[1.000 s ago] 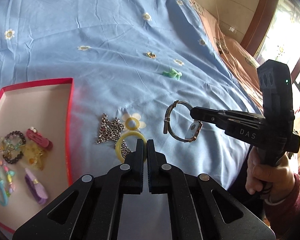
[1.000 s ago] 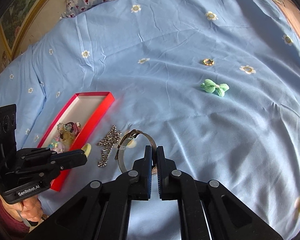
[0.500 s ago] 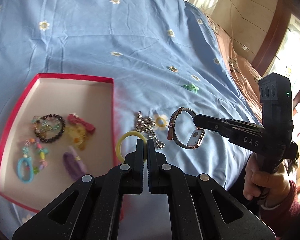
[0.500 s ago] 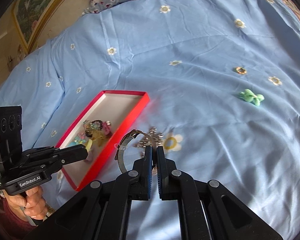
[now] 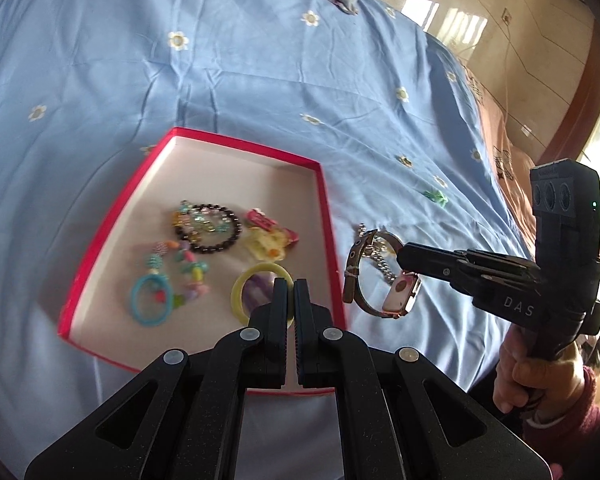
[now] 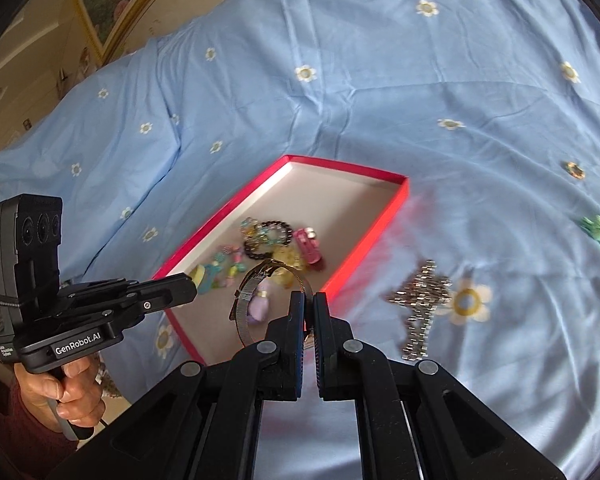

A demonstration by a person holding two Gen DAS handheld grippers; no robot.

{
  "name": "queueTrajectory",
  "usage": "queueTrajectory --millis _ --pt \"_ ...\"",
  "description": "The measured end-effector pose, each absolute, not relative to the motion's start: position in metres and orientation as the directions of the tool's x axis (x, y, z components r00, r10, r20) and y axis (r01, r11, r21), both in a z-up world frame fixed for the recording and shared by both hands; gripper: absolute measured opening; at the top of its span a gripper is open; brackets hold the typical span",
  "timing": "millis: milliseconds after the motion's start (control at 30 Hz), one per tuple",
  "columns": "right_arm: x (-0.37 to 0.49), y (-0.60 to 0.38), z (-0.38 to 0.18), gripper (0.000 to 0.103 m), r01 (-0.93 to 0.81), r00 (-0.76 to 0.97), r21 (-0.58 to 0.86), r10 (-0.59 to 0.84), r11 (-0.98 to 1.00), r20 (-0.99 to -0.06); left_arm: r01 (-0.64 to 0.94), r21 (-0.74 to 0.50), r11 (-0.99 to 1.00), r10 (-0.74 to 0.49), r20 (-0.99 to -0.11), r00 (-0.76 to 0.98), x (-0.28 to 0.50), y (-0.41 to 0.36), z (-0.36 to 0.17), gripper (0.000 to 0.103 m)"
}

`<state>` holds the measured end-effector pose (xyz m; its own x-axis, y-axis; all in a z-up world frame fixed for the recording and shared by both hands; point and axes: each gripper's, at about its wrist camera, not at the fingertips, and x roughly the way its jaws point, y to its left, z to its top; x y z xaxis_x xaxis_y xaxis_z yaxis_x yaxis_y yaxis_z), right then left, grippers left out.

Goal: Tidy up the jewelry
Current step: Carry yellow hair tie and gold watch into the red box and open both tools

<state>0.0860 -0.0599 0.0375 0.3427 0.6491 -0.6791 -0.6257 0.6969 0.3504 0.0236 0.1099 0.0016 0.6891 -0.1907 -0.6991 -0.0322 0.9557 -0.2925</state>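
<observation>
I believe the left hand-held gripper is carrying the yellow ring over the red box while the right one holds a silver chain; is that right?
Not quite. The left hand-held gripper does carry the yellow ring over the red box, but the right hand-held gripper holds a wristwatch, not a silver chain. The left wrist view shows it clearly; the silver chain lies on the blue sheet.

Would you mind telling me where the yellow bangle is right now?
The yellow bangle is pinched in the left gripper, hanging over the near right corner of the red box.
</observation>
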Motion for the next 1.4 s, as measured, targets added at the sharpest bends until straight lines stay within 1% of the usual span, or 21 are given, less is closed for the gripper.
queueTrajectory --millis 300,667,1033,1400 --pt "0.075 -0.022 0.029 0.004 -0.68 0.273 0.352 0.668 0.643 -0.692 -0.102 -0.301 0.948 -0.151 -0.709 0.689 0.012 0.14 -0.009 0.002" --pt "0.074 0.0 0.013 0.004 -0.693 0.226 0.354 0.656 0.628 -0.721 -0.149 -0.289 0.946 -0.118 -0.732 0.671 0.015 0.16 -0.023 0.002" --pt "0.087 0.014 -0.016 0.004 -0.679 0.191 0.348 0.613 0.647 -0.767 -0.181 -0.235 0.955 -0.077 -0.786 0.613 0.028 0.163 -0.047 0.002" --pt "0.095 0.024 -0.022 0.003 -0.683 0.183 0.334 0.594 0.65 -0.783 -0.194 -0.228 0.954 -0.078 -0.814 0.575 0.037 0.162 -0.062 0.002"
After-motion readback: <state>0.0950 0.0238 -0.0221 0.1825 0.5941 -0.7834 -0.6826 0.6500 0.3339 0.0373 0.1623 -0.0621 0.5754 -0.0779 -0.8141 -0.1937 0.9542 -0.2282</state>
